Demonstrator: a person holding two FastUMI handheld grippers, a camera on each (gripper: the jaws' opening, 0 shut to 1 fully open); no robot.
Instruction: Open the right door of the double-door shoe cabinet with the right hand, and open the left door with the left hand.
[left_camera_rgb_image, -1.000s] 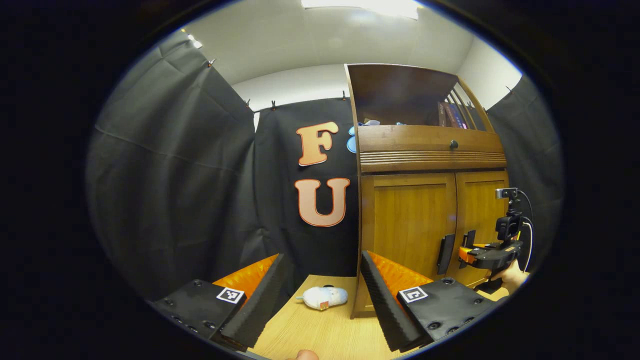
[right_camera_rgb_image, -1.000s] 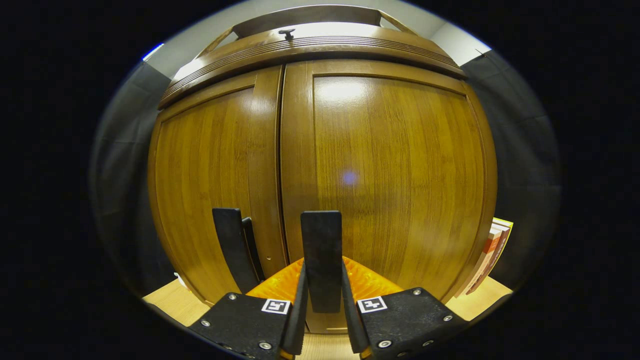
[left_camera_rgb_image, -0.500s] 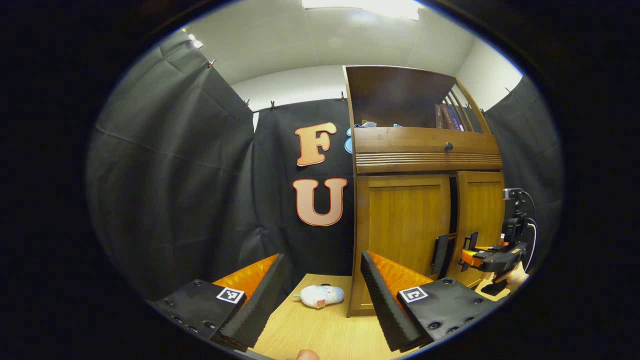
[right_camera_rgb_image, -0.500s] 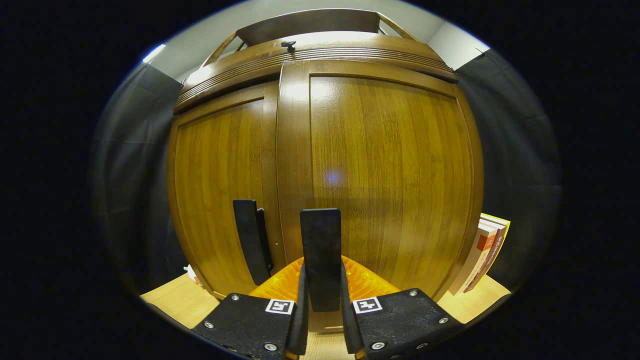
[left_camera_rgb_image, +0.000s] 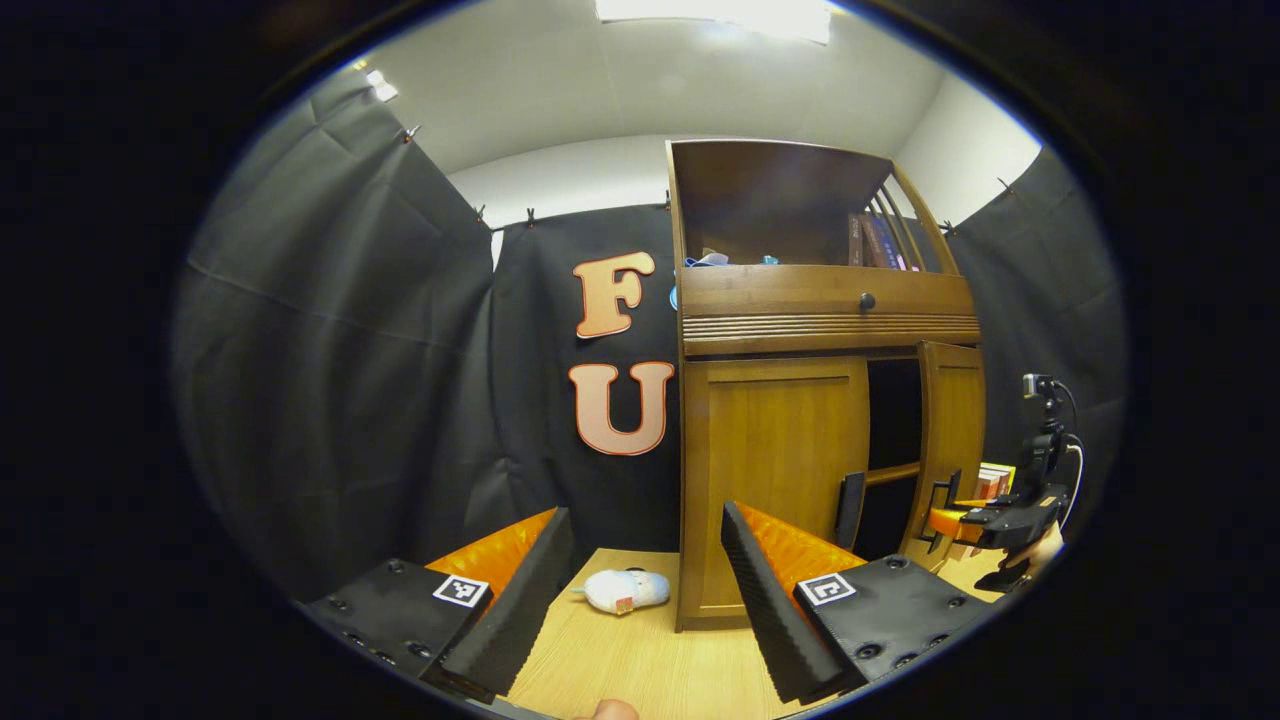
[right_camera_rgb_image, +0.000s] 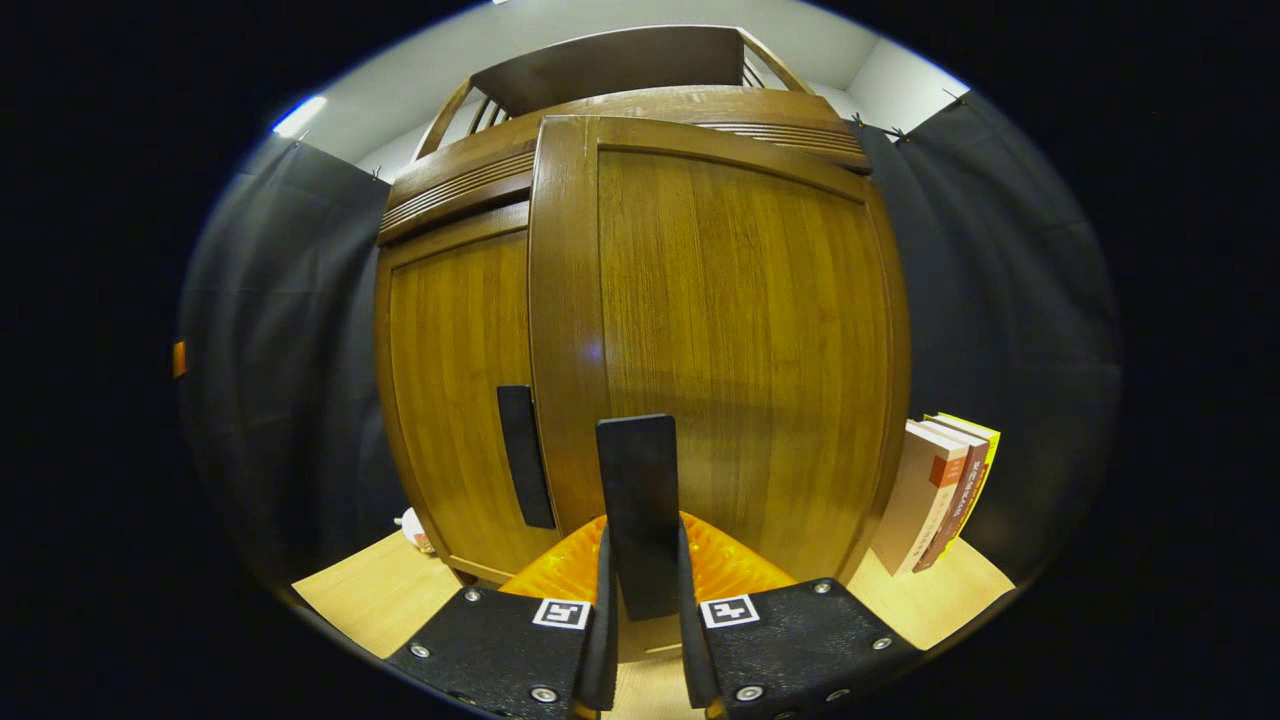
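Left gripper view faces the shoe cabinet (left_camera_rgb_image: 780, 480) from farther left; right gripper view, seemingly close (both share its doors).

Left gripper (left_camera_rgb_image: 640, 590) hangs wide open before the shoe cabinet (left_camera_rgb_image: 800, 400) — left door (left_camera_rgb_image: 775, 470) closed, right door (left_camera_rgb_image: 950, 440) ajar (dark gap between) — right gripper (left_camera_rgb_image: 938, 505) at its handle.

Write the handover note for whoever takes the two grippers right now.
Right gripper: shut on the right door's handle, door held out from the cabinet.
Left gripper: open, holding nothing, off to the left of the shoe cabinet above the table.
Right door: partly open, dark gap beside it.
Left door: shut, its handle untouched.
Left to do: swing the right door fully open, then take the left door's handle with the left gripper and pull.
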